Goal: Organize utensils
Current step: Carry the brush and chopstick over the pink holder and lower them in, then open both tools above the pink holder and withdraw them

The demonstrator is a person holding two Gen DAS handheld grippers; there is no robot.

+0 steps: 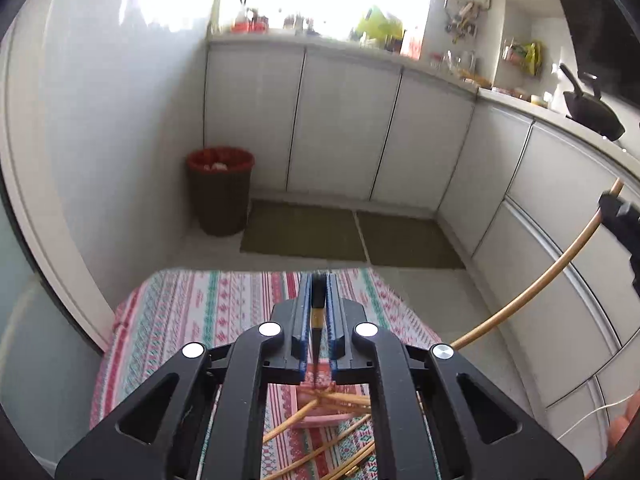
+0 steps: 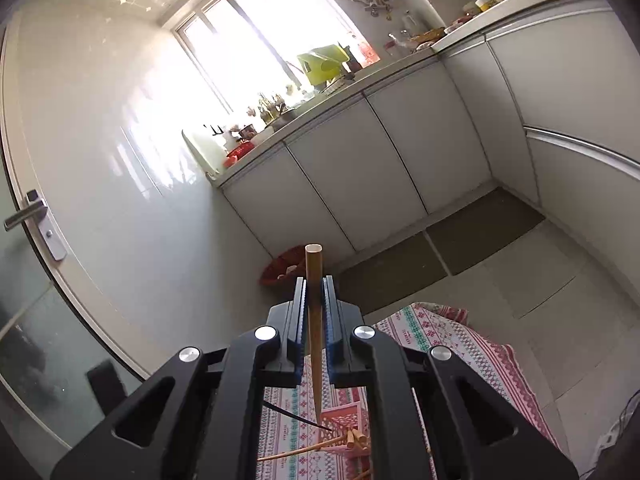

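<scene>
My right tool [image 2: 315,300] is clamped on a tan chopstick [image 2: 314,276], blunt end up, point aimed down at the pink holder [image 2: 344,420] on the patterned desk [image 2: 460,344] directly beneath. My left tool [image 1: 318,296] has a dark, gold-banded stick [image 1: 318,312] between its jaws; whether it grips I cannot tell. Both hang above the holder, so I judge the next move is straight down.

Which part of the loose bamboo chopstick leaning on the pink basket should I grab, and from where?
Probably the bamboo chopstick at mid-shaft, from above, jaws across it: it lies low and slanted, thick end propped against the pink basket.
</scene>
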